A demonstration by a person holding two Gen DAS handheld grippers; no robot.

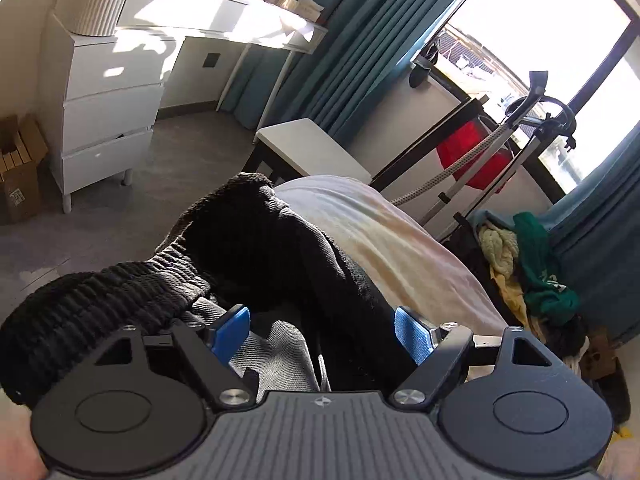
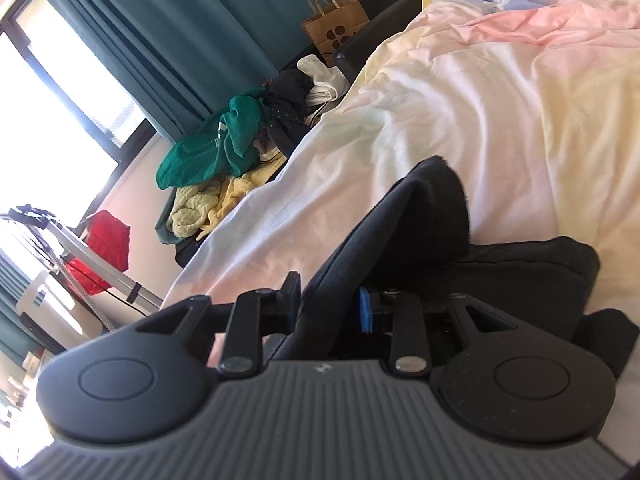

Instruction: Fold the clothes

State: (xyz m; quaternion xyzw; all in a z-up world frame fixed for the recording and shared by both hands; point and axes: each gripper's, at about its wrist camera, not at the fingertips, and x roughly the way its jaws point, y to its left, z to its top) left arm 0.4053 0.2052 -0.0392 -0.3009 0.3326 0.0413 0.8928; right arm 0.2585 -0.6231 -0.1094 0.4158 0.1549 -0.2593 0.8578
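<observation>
Two grippers work one black garment (image 1: 256,248) on the bed (image 2: 500,100). Nearest, the right gripper (image 2: 336,312) pinches a fold of it; the left gripper (image 1: 320,334) stands spread around its ribbed waistband. Beyond lies a laundry pile (image 2: 224,148). Thick fabric may slip from the right-hand pinch, undoing the fold.

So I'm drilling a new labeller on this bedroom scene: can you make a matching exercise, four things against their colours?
Things:
1. curtains
2. paper bag
3. garment in the right tongs
4. drawers

Colours:
A. brown
B. white
C. teal
D. black

Pairs: 1-C, 2-A, 3-D, 4-B
</observation>
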